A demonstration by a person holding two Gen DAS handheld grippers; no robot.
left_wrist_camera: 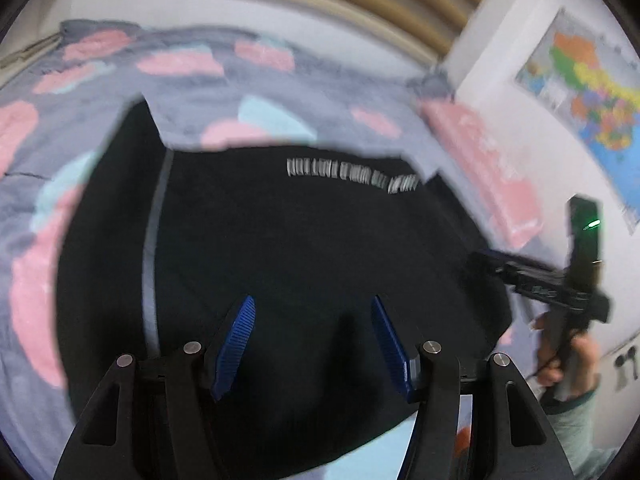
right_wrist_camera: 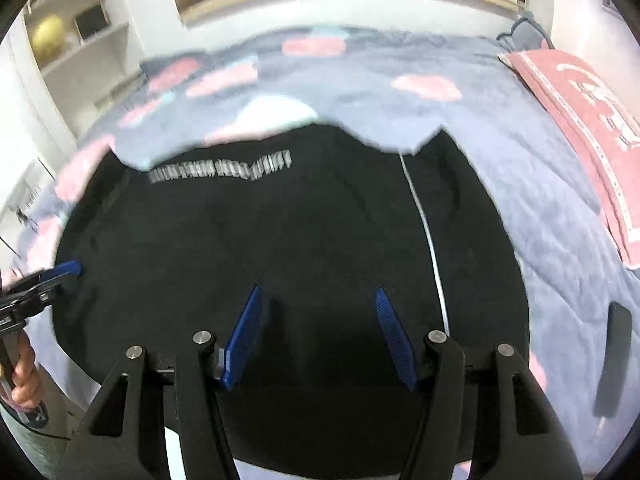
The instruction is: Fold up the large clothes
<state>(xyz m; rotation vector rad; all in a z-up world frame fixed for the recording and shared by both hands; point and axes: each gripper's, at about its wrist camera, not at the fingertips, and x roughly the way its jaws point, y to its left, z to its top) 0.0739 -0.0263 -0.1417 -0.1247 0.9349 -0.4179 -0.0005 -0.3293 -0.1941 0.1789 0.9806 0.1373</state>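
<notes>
Two tools show here, each with blue ribbed pads on black arms. At the bottom centre of the left wrist view, the left tool (left_wrist_camera: 312, 344) has its fingers spread wide with nothing between them, hovering over dark cloth. At the bottom centre of the right wrist view, the right tool (right_wrist_camera: 318, 336) is likewise spread apart and holds nothing. The right tool also appears at the right edge of the left wrist view, gripped by the person's right hand (left_wrist_camera: 560, 360), its tip against the garment's edge; whether it touches the cloth cannot be told through the blur. The left tool's blue tip enters the right wrist view at the left edge, at the garment's border, with the left hand (right_wrist_camera: 24, 376) below it. The black garment (left_wrist_camera: 304, 240) lies spread flat on the bed, filling the middle and lower part of both views. A line of white lettering (left_wrist_camera: 352, 174) runs across its upper part, and a thin pale stripe (right_wrist_camera: 430, 248) runs down one side. Under it lies a grey-blue bedspread (right_wrist_camera: 420, 64) with pink and light-blue patches. A pink towel (right_wrist_camera: 592, 128) rests at the upper right of the right wrist view. A colourful map (left_wrist_camera: 592, 92) hangs on the wall at the upper right of the left wrist view, and white shelves (right_wrist_camera: 76, 28) stand at the upper left of the right wrist view.
</notes>
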